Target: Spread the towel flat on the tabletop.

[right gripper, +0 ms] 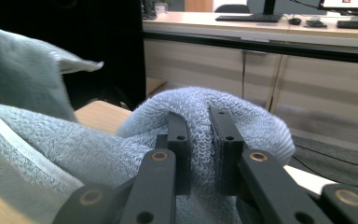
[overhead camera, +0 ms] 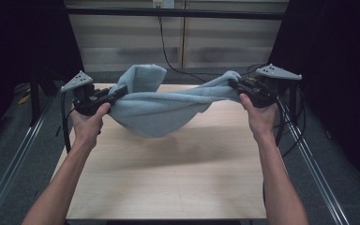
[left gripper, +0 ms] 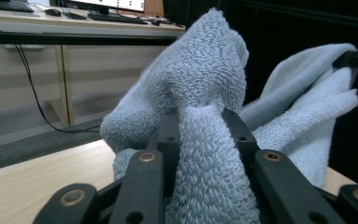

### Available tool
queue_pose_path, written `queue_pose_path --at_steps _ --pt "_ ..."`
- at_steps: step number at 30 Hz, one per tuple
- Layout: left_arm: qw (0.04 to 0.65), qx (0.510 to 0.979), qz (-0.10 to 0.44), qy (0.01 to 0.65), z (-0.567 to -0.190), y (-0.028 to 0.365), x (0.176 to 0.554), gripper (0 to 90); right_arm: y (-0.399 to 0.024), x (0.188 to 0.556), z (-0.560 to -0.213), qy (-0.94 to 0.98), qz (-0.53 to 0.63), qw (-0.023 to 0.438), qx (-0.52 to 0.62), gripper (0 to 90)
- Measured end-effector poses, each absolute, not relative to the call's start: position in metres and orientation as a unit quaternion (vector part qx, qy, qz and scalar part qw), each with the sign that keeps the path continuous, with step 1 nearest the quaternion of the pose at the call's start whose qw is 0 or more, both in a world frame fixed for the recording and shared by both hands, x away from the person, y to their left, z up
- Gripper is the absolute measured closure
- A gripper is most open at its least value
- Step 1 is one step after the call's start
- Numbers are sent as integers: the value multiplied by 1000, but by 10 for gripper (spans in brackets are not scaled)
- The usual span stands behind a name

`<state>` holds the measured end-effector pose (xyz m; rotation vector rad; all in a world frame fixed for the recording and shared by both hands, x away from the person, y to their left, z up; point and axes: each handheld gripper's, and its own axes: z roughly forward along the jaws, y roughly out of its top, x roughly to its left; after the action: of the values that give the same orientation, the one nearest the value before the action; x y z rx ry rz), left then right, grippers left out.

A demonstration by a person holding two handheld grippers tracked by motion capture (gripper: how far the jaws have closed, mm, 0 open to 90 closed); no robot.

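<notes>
The left gripper point(overhead camera: 119, 91) and the right gripper point(overhead camera: 233, 84) each clamp a bunched end of the light blue towel point(overhead camera: 161, 110), which sags between them in the air above the far half of the wooden table point(overhead camera: 168, 183). Each grip looks to be on a thick fold rather than a clean corner, so a sharp pull apart could drag cloth out of the jaws and drop one end.

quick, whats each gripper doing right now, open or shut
Left gripper: shut on one end of the light blue terry towel, lifted off the wooden table.
Right gripper: shut on the towel's other end.
</notes>
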<state>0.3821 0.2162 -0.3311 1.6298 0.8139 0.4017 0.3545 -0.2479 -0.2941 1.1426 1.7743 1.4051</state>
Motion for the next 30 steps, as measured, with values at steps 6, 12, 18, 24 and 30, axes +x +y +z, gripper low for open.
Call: queue_pose_path --at_steps 6,12,18,24,30 --pt "559 724 117 386 -406 222 363 715 -246 336 -354 706 492 255 440 807" --pt "525 754 78 387 -448 225 332 686 -246 305 -421 734 465 194 455 804" --pt "510 770 48 380 -467 228 301 629 -245 269 -456 762 435 154 455 755" --pt "530 764 40 366 -453 233 295 515 -249 246 -454 770 430 138 451 568" --pt "546 754 52 362 -440 228 317 487 -248 263 -449 762 454 129 443 512"
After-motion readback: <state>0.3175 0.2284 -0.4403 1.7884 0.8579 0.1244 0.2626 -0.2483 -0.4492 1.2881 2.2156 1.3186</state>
